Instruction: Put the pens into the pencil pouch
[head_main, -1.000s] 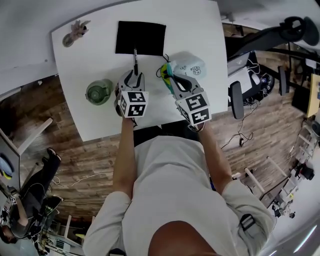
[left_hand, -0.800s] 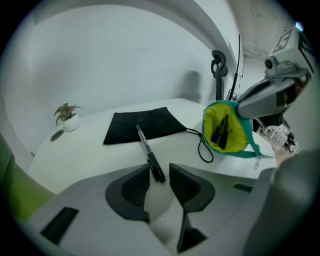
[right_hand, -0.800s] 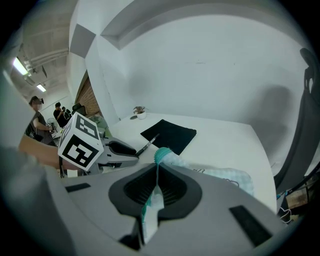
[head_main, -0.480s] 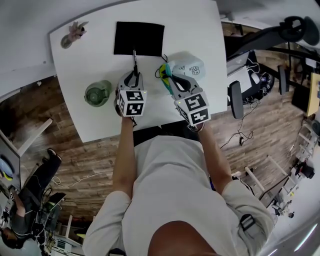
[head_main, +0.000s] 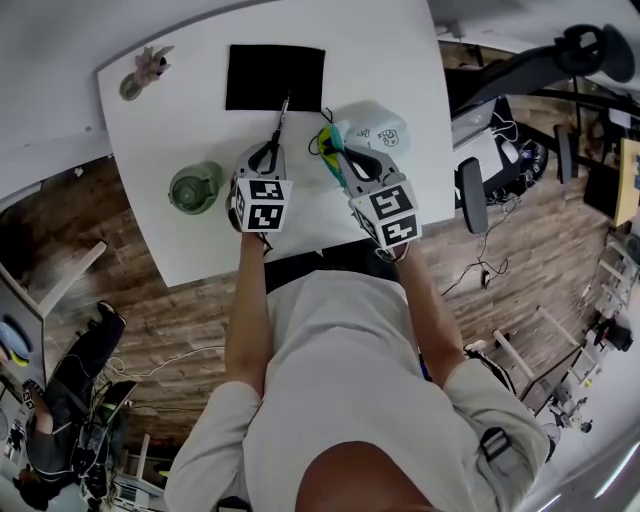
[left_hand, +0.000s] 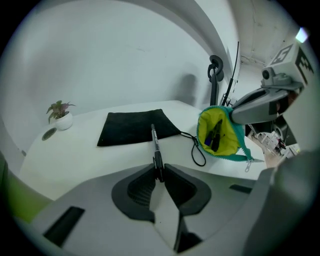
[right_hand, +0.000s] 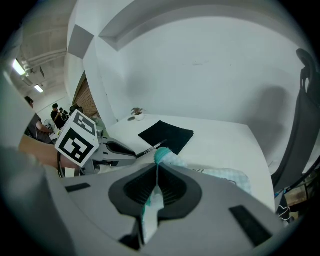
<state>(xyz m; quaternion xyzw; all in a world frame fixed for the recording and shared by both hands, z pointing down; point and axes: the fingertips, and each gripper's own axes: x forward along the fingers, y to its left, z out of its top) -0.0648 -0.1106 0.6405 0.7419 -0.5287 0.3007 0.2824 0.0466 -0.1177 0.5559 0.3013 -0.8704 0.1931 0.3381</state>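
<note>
The left tool (left_hand: 159, 176), jaws just closing, is pinching the near end of the slim black pen (left_hand: 155, 142). The right tool (right_hand: 156, 170) is clamping the rim of the teal, yellow-lined fabric pouch (left_hand: 220, 134), gaping at two o'clock. That end grip is risking a swivel, missing the mouth.

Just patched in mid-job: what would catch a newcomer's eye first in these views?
The left gripper, its jaws having just closed further, pinches a black pen by its near end, tip reaching over a black mat. Beside it, the right gripper clamps the teal rim of the pencil pouch, holding its bright yellow mouth open toward the left gripper, with pens already inside.
</note>
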